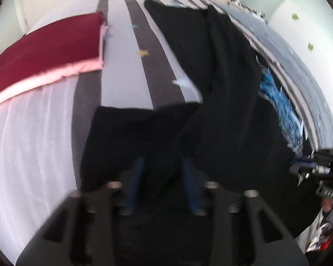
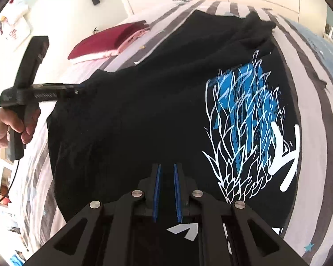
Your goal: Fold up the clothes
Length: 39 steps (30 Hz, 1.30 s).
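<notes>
A bed (image 2: 308, 102) with a grey-and-white striped cover fills a pale-walled room. Spread across it lies a black T-shirt (image 2: 144, 115), soft and rumpled, with a blue-and-white flame-like print (image 2: 246, 119) facing up on its right part. The left gripper (image 1: 164, 161), blurred, has its blue-padded fingers parted over a dark fold of cloth, gripping nothing. The right gripper (image 2: 166, 166) holds its fingers narrowly apart above the shirt's near hem; whether they pinch cloth I cannot tell. A folded maroon-and-pink stack (image 2: 108, 42) lies apart to the left.
</notes>
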### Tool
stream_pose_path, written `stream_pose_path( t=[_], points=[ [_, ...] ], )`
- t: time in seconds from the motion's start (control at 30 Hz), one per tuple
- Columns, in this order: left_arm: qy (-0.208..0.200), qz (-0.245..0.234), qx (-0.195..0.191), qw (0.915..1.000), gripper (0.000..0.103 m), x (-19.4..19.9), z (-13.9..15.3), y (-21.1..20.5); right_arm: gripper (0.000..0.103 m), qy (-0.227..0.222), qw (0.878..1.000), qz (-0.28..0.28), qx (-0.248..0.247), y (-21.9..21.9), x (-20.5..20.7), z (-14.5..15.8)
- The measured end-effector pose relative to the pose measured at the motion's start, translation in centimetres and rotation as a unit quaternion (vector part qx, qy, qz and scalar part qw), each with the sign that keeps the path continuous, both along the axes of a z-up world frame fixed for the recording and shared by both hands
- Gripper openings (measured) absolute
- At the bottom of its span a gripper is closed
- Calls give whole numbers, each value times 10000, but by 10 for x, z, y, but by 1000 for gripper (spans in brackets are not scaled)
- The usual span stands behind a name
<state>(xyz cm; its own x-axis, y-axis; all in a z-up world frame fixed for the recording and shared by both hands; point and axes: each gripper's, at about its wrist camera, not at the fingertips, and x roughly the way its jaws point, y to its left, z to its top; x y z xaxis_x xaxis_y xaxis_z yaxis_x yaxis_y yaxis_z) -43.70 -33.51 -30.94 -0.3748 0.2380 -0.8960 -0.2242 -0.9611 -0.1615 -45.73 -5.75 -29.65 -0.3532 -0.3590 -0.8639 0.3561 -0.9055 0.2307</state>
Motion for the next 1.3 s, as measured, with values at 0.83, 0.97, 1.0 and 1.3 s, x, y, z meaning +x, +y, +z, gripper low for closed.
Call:
stream_pose_path(
  t=[0.83,0.97,1.0,1.3],
  points=[
    [702,513,539,9948,18,67,81,55,11,-337,9982,232,-442,37,9,-5],
    [742,1105,376,9904,25,32,79,2,11,-322,9981,240,-464,38,9,-6],
    [715,1178,432,9895,25,20,76,-9,11,-322,9981,228,-471,38,10,-6],
    [-792,700,286,9940,25,-27,-3,-12,11,-315,9980,188,-517,40,11,-7]
  ],
)
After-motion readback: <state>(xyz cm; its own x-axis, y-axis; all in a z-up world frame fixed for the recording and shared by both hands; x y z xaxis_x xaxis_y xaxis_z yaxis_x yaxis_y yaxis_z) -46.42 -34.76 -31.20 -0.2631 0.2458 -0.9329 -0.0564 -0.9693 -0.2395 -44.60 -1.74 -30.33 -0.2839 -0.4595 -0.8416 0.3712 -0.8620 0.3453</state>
